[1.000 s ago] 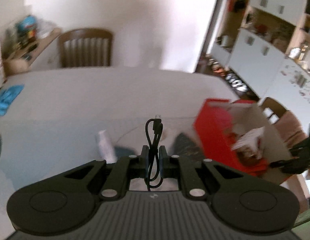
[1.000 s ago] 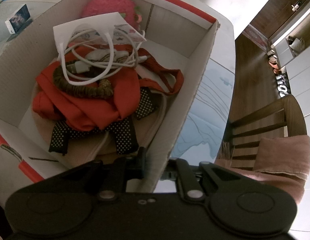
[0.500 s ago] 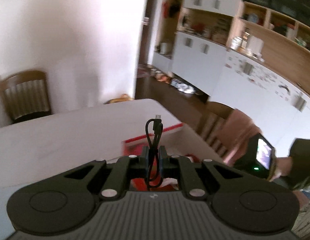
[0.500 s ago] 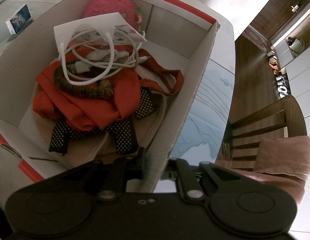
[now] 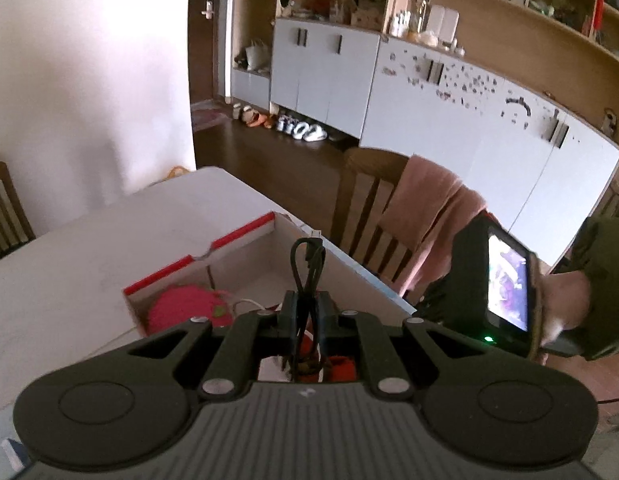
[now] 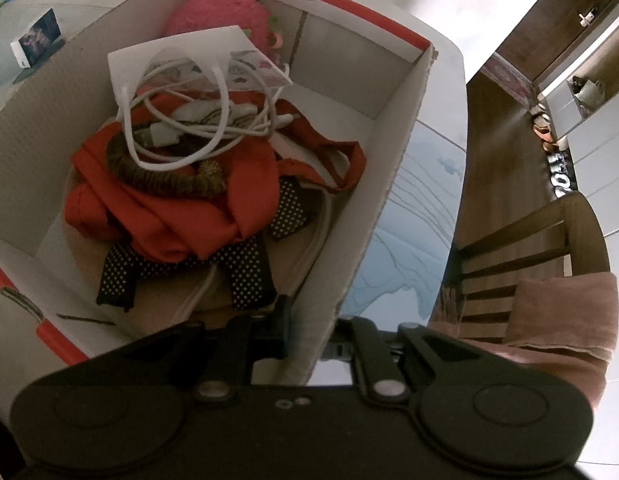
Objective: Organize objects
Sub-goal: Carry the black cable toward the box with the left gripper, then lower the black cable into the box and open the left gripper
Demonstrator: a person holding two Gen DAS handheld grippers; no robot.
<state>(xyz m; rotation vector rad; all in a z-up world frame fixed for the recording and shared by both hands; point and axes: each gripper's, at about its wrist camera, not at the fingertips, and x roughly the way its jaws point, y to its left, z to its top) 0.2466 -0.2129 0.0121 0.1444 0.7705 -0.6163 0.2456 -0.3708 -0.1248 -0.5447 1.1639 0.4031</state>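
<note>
Above the cardboard box [image 5: 245,264], left gripper [image 5: 307,312] is pinching 1 black cable [image 5: 307,264] for dropping in, while right gripper [image 6: 309,328] is clamping the box wall, steadying it.

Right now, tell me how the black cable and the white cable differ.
The black cable is pinched between the left gripper's fingers, while the white cable lies loose in the box. The black cable is folded into a tight, narrow bundle that stands upright; the white cable sprawls in wide loops over the red cloth. Both are thin, plug-ended cords.
</note>
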